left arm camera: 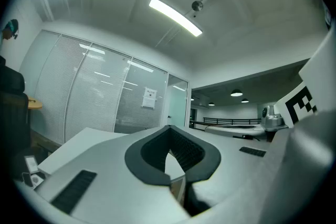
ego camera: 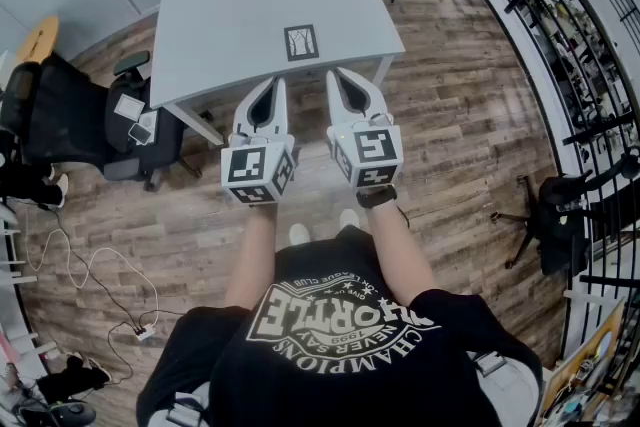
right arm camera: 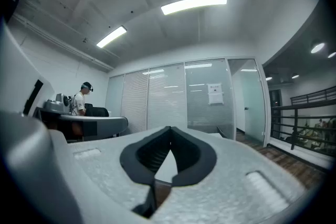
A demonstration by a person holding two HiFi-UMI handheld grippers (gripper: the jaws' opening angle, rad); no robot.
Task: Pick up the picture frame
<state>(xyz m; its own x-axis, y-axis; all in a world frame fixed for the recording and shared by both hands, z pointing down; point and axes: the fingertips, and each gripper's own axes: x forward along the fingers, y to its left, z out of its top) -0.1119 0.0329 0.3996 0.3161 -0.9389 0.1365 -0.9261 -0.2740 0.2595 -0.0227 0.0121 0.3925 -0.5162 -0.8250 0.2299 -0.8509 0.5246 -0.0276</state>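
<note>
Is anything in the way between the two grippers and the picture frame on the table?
No, nothing I can see. The picture frame sits alone on the grey table, near its front edge. The left gripper and right gripper, both shut, point toward it from about that edge, with only bare tabletop between.

Room illumination is bright, even and cool white. The source is overhead: a ceiling light strip (left arm camera: 176,17) in the left gripper view and a second strip (right arm camera: 194,4) in the right gripper view, both blown out to plain white. The glass partition (right arm camera: 173,97) carries streaked reflections of the lights. In the head view the table (ego camera: 230,5) is lit flat, and wide-angle distortion bows the railing (ego camera: 560,25) at the right edge. Both gripper views darken to black at the corners. The left gripper (left arm camera: 169,131) and right gripper (right arm camera: 169,131) sit close to the lens and render soft; the background is sharper.
</note>
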